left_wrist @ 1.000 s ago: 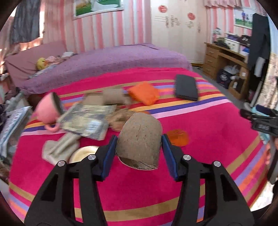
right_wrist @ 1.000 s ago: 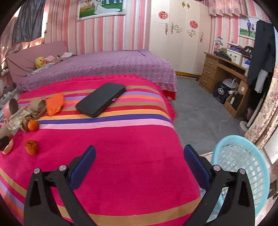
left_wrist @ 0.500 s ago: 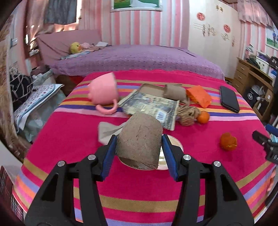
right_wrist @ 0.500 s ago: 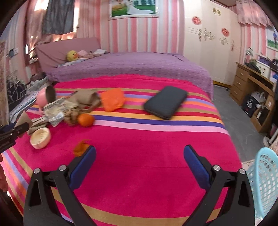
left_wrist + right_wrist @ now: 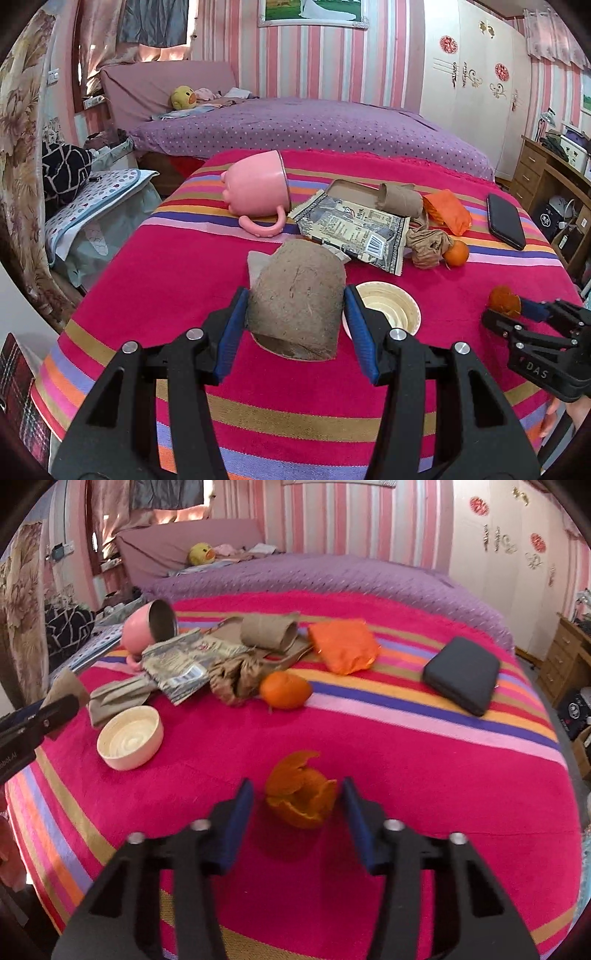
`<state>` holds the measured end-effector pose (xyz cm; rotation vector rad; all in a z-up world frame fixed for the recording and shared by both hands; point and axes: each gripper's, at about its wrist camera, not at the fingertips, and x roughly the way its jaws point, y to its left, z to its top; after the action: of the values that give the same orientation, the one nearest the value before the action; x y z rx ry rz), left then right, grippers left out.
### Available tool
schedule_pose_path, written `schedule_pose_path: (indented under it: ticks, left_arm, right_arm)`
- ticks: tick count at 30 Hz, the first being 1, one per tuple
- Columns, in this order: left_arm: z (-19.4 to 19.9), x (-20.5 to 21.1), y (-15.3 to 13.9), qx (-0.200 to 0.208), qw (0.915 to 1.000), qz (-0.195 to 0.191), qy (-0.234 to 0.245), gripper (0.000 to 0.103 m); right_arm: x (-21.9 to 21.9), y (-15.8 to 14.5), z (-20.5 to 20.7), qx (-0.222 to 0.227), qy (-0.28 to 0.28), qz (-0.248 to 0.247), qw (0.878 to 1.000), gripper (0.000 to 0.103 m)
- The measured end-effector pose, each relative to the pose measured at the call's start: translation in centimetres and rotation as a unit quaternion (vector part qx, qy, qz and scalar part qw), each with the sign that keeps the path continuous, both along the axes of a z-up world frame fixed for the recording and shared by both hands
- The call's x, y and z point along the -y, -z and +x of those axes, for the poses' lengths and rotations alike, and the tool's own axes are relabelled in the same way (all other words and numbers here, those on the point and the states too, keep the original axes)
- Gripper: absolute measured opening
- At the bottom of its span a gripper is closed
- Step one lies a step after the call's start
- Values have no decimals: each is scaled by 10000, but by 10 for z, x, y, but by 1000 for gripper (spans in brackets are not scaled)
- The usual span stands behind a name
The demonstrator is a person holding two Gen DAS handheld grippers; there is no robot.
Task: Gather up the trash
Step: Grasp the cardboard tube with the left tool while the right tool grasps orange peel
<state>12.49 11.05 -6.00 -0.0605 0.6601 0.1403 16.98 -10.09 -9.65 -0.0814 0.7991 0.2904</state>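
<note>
My left gripper [image 5: 295, 314] is shut on a brown cardboard roll [image 5: 297, 299] and holds it above the striped pink blanket [image 5: 184, 280]. My right gripper [image 5: 297, 806] is open, its jaws on either side of an orange peel [image 5: 301, 797] lying on the blanket; it also shows at the right of the left wrist view [image 5: 517, 314]. Further back lie a foil wrapper [image 5: 181, 661], crumpled brown paper [image 5: 236, 675], another cardboard roll [image 5: 269, 633] and an orange bag [image 5: 343, 646].
A cream bowl [image 5: 129, 738], a tipped pink mug [image 5: 147, 627], a whole orange [image 5: 286, 690] and a dark case [image 5: 461, 674] are on the blanket. A purple bed [image 5: 314, 125] lies behind, a wooden desk [image 5: 554, 173] at right.
My right gripper swung left and moved down around the orange peel, narrowing its jaws. My left gripper keeps the cardboard roll and has turned back toward the clutter.
</note>
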Motion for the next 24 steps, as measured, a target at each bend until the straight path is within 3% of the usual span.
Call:
schedule_pose_path:
  ticks: [2,6,24]
  left_arm:
    - [0,3,0,4,10000,31,14,51]
    - [1,6,0,2,10000,-4,25,51]
    - [2,79,-18,167,9990,-120,399,51]
  right_arm:
    - [3,-2,-1,9,-50,132,9999,33]
    - [7,-7,-4,161,-103,116,9997,29]
    - [90,-48,-33,947,204,90,9953,28]
